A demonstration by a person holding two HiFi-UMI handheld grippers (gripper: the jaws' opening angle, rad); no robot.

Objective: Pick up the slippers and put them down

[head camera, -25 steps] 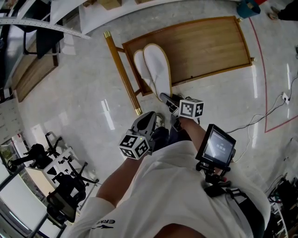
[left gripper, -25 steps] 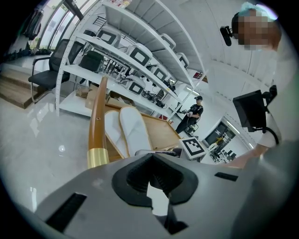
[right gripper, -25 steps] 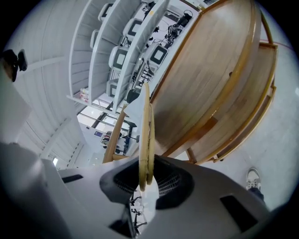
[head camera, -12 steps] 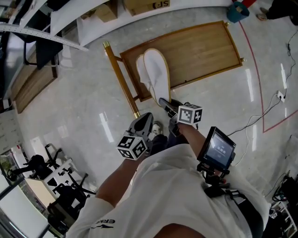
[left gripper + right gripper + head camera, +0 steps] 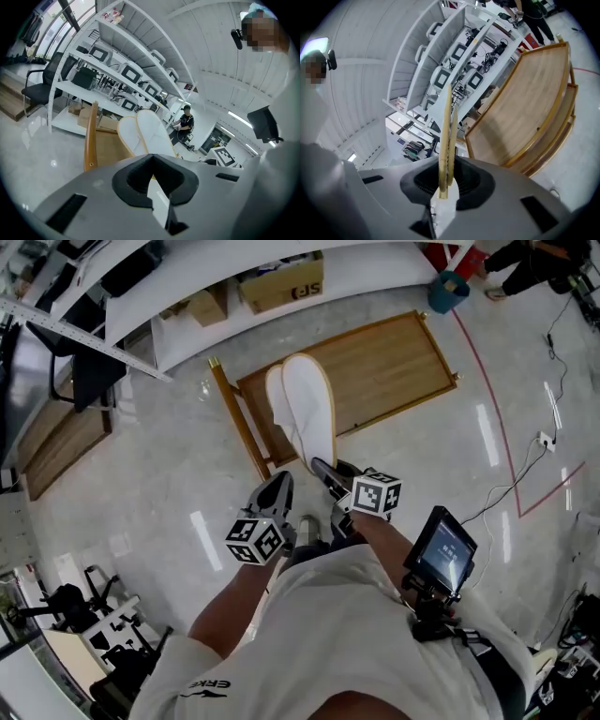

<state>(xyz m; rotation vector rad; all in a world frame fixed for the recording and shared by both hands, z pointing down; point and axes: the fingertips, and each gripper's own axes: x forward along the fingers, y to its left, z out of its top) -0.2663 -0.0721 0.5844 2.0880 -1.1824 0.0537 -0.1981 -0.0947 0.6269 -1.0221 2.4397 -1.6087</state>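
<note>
Two white slippers [image 5: 307, 413], pressed together, are gripped by the right claw [image 5: 323, 468] over a wooden rack [image 5: 394, 362]; the left claw [image 5: 279, 482] is closed and empty.

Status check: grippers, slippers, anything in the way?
Right gripper jaws clamped on the slippers at the heel end, pair stacked. Left gripper shut, empty, alongside. Wooden rack below the slippers; no blockage seen.

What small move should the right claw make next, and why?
Probably lower it gently toward the brown wooden framed board. The right claw is shut on one end of the pair of flat white slippers, held in the air above that board; only setting down remains.
</note>
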